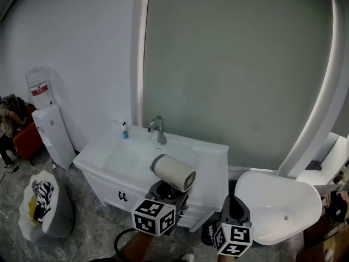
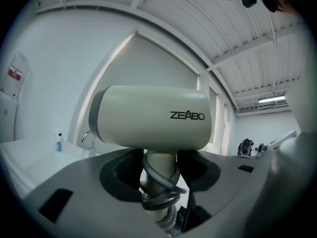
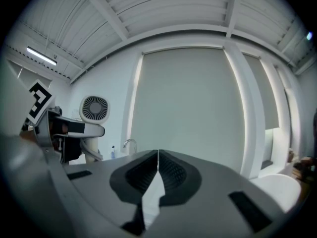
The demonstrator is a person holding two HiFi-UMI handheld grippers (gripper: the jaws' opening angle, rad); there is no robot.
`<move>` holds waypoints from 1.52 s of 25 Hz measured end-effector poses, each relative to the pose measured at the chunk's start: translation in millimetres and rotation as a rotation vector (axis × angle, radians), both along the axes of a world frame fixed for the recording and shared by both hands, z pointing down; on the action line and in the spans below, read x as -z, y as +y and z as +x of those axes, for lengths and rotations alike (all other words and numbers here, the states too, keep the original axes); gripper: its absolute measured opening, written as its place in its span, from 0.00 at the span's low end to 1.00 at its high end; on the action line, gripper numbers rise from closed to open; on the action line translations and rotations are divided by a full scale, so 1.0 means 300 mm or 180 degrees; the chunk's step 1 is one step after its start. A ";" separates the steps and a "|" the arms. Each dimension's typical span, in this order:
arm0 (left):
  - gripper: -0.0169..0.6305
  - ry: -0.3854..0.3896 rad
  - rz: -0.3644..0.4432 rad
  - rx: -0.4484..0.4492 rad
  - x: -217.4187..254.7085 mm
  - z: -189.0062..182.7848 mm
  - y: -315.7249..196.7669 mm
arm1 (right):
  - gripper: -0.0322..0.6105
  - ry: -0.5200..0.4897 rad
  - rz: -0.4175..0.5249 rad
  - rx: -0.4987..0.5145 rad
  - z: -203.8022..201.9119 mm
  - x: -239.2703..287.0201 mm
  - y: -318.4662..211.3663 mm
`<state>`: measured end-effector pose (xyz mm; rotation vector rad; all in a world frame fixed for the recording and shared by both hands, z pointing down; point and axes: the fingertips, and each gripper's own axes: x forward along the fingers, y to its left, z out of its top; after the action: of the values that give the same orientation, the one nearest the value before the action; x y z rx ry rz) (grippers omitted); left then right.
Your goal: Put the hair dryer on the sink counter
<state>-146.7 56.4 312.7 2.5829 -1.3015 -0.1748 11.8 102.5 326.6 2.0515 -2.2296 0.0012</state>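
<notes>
The left tongs (image 2: 158, 170) are clamped on the handle of the hair dryer (image 2: 151, 117). A dark cord (image 2: 159, 185) is wound round that handle just where the pads bite (so part of the grip is on cable rather than bare plastic). The barrel is carried crosswise above the jaws, with the handle pointing down between them. The right tongs (image 3: 157, 163) are pressed together with nothing between them and are held idle beside the left pair.

Beyond the tongs, the white bench (image 1: 214, 165) with its sunken basin (image 1: 131, 154) is seen ahead and below. A faucet (image 1: 158, 129) and a small bottle (image 1: 125, 130) stand at the back edge. The dryer is held in the air in front of the bench and rests on nothing, so the step in hand is judged to be the carry toward the bench, with the set-down not yet made.

For the next move, the dryer should be brought over the flat stretch to the right of the basin, which appears bare. It should be lowered until the barrel or the handle takes the weight. It is probably best laid on its side, since a rounded barrel on a narrow handle is unlikely to stand. Only then should the left jaws be spread, and drawn back gently so that the wound cord is not dragged along by the pads.
</notes>
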 end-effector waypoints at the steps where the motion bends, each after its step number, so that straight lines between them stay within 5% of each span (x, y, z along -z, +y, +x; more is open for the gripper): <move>1: 0.36 0.0003 -0.0002 -0.0013 0.001 0.005 -0.013 | 0.08 -0.0007 0.0006 -0.0006 0.005 0.003 -0.013; 29: 0.36 -0.0158 -0.0231 0.0244 -0.117 0.321 -0.658 | 0.08 -0.0199 -0.0229 0.0348 0.312 -0.134 -0.744; 38: 0.36 -0.0149 -0.0201 0.0564 -0.085 0.428 -0.847 | 0.08 -0.0241 -0.0277 0.0631 0.419 -0.124 -0.975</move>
<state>-18.2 -197.7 338.3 2.4325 -1.5274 -0.1036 137.5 -190.0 364.0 1.8087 -2.4224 0.1587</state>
